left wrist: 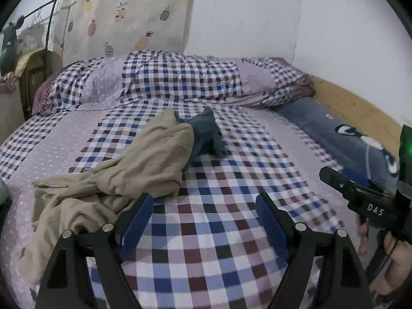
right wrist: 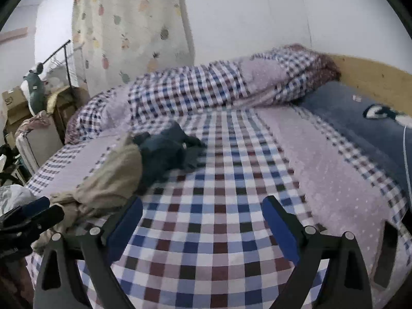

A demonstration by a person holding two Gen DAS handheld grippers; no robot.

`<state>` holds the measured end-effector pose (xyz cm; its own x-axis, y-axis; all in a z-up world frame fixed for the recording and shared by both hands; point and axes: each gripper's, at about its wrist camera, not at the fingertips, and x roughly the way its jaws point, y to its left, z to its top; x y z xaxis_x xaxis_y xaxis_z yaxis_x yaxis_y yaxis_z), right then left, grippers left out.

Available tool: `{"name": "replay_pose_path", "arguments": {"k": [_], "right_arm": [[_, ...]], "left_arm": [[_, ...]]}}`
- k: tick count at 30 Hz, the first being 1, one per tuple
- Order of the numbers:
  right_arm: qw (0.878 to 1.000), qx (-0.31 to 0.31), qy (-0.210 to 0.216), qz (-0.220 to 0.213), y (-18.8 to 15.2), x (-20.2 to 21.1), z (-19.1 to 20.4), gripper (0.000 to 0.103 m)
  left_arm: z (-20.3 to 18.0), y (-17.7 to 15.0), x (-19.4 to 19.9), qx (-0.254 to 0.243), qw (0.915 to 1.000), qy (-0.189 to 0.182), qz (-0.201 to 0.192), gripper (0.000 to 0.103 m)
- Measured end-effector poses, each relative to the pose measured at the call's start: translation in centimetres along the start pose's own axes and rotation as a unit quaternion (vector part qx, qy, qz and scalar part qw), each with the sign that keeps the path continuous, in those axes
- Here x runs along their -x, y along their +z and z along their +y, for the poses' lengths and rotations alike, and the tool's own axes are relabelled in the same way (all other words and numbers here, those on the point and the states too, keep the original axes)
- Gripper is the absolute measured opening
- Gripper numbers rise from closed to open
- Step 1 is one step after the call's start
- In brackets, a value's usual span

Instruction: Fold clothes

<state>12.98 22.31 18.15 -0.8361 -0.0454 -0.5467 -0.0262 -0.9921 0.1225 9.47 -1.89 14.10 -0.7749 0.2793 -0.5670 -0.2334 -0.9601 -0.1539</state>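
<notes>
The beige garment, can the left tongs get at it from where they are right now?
Probably yes. The left tongs are open and empty, the beige garment lies crumpled just ahead of their left finger, and nothing covers that near edge.

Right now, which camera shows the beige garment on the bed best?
The left wrist view shows it best: the beige garment lies crumpled across the left half of the picture, nearly whole, beside the dark blue garment. In the right wrist view, the beige one sits at the left edge, blurred, partly hidden behind the left gripper.
</notes>
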Motion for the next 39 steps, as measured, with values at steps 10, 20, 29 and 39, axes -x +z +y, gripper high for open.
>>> {"name": "replay_pose_path", "arguments": {"k": [10,20,29,39], "right_arm": [[0.997,-0.002,-0.025,0.078,-3.1,-9.9,-1.3,0.097],[0.989,-0.023,-0.043,0.136,-5.6,-15.4,-3.5,0.097],[0.987,0.005,-0.067,0.148,-6.9,-16.7,-3.0,0.098],[0.983,0.025,-0.091,0.159,-7.3,-17.2,-2.5,0.101]], "left_arm": [[0.3,-1.9,-10.0,-0.005,0.999,0.031,0.033,0.085],[1.6,-3.9,-15.4,0.028,0.9929,0.068,0.093,0.085],[0.6,-4.8,-17.1,0.001,0.9884,0.104,0.11,0.088],[1.3,-4.9,-17.3,0.009,0.9884,0.097,0.116,0.091]]}}
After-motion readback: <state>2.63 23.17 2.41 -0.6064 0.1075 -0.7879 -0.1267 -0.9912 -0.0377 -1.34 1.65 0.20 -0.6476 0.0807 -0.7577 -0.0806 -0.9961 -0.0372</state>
